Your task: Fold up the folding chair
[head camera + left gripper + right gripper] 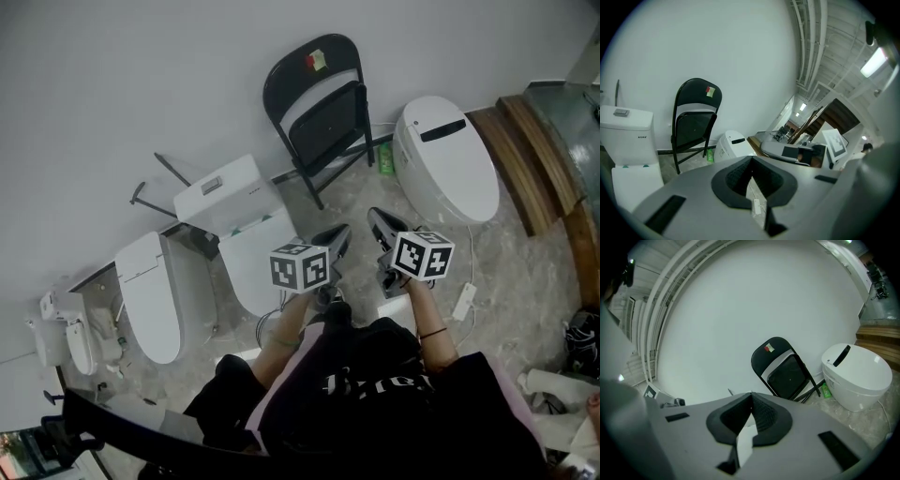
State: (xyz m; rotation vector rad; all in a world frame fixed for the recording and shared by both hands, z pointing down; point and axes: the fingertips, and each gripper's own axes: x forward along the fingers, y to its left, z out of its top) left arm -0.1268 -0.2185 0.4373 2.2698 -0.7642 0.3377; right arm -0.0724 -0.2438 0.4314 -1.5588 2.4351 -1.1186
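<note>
A person in a dark top holds two grippers out in front, side by side, in a room of white toilets. The left gripper [336, 240] has its fingers [740, 176] pressed fully together with nothing between them, and the right gripper [382, 225] is likewise closed tight and empty. Both point toward the black folding chair [319, 103], which stands well apart from them against the white wall [141, 84]. The chair's seat is tipped up close to the backrest, and a small red and pale sticker [317, 60] marks the top of the back. The chair sits between a toilet with a square tank [230, 202] on its left and a rounded, lidded toilet [445, 155] on its right. A small green bottle [385, 157] rests on the marbled floor [352, 197] just beside the rounded toilet. Wooden steps [517, 159] rise at the right of the head view.
</note>
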